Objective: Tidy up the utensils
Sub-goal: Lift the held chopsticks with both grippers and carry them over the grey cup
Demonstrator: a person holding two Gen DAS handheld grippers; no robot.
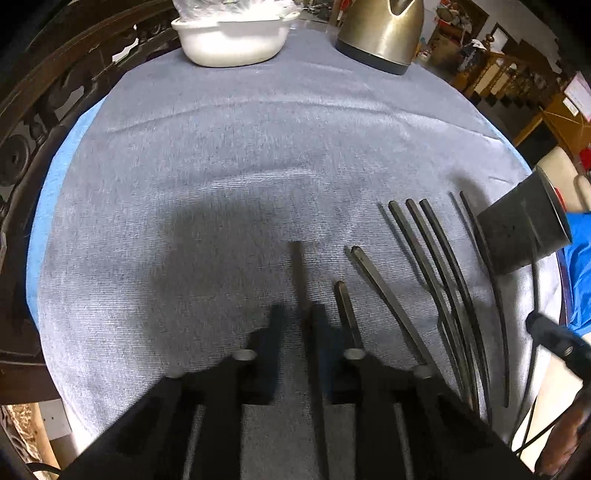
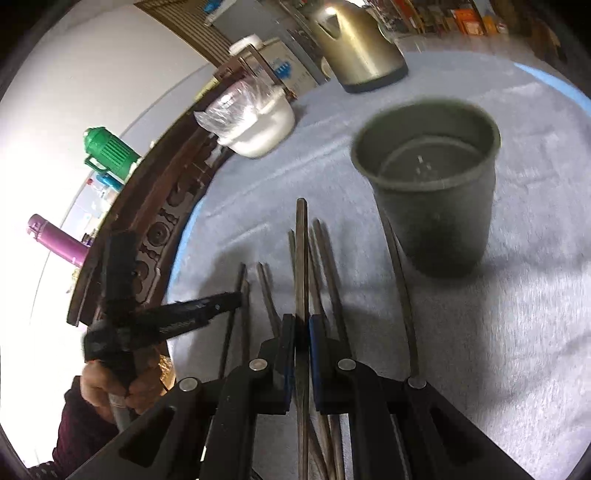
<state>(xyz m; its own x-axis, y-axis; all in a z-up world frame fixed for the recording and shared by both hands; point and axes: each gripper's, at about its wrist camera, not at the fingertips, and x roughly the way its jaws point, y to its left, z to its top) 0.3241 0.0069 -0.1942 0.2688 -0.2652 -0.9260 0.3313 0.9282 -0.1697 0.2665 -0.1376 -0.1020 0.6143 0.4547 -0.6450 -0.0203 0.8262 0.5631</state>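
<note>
Chopsticks (image 1: 436,280) are lying in a loose row on the grey cloth (image 1: 221,166) covering the bench, just beside a dark cup (image 2: 432,192) standing upright to their right. At the left, the left hand-held gripper (image 1: 295,317) is pointing steeply down with its jaws pinching one dark chopstick (image 1: 299,273), whose end is sticking out ahead over the cloth. To the right, the right hand-held gripper (image 2: 303,328) is clenching another chopstick (image 2: 302,258), which is pointing toward the cup. A white bowl (image 1: 231,37) and a gold kettle (image 1: 382,33) are sitting at the far edge.
</note>
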